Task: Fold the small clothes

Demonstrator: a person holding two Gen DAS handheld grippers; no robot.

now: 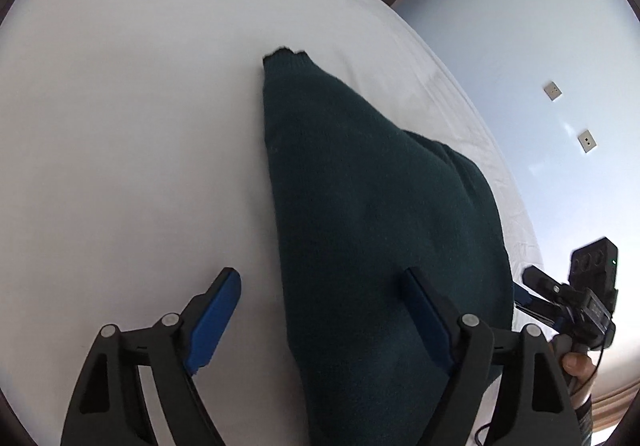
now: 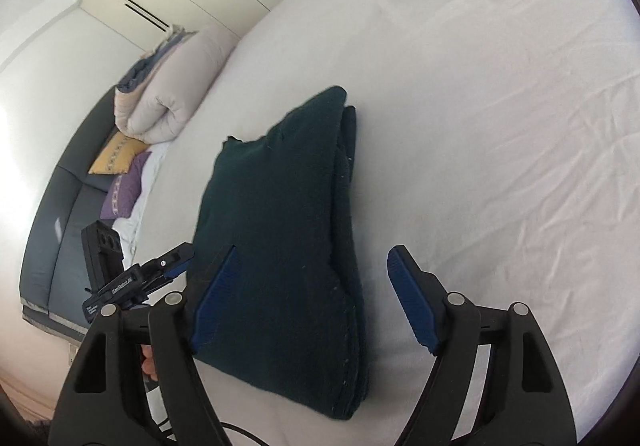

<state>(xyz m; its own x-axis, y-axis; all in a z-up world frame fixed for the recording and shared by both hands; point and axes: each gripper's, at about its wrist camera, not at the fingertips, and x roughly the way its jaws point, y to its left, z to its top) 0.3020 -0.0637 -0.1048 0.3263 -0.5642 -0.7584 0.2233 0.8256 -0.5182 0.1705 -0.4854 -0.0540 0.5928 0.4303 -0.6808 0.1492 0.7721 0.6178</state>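
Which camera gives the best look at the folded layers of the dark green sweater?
The right wrist view: the dark green sweater shows its stacked layer edges along one side. The left wrist view shows only its smooth top and a ribbed end, partly hidden by a gripper finger.

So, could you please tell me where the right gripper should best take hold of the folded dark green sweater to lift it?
Probably the stacked layered edge of the dark green sweater, approached from its right side. The layers lie exposed there, and the right gripper is open beside them.
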